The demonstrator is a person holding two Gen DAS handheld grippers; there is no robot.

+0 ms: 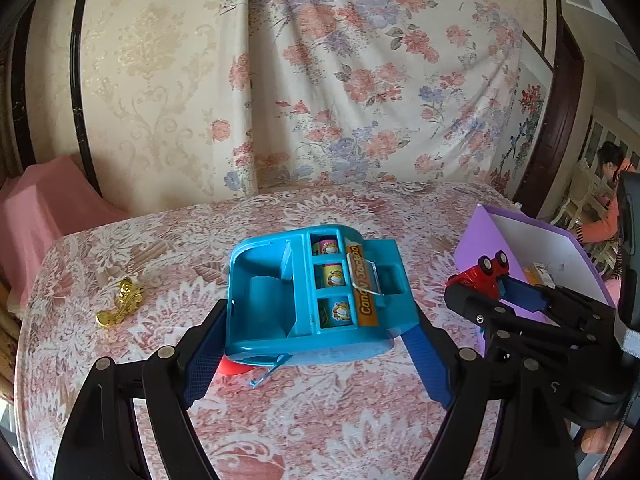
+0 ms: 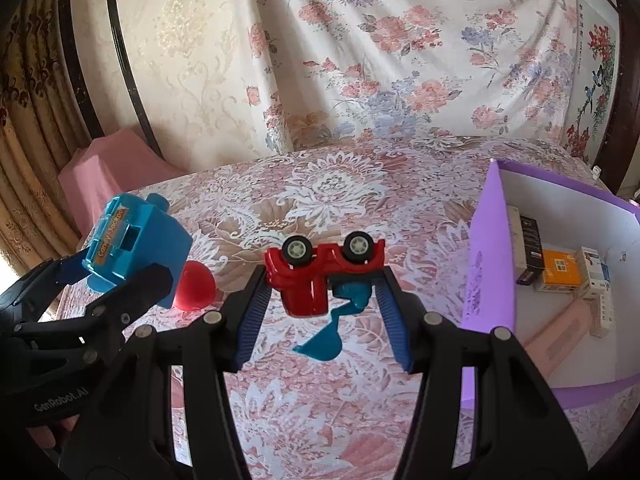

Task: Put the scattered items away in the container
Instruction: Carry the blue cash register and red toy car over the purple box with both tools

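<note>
My left gripper is shut on a blue toy candy slot machine, held above the floral tablecloth; it also shows at the left of the right wrist view. My right gripper is shut on a red toy digger, held upside down with wheels up and its blue scoop hanging. The digger also shows in the left wrist view, beside the purple box. The purple box, white inside, stands at the right and holds several small cartons.
A gold trinket lies on the table's left part. A red ball lies under the slot machine. A pink covered stool stands beyond the table's left edge. A floral curtain hangs behind. A person sits at far right.
</note>
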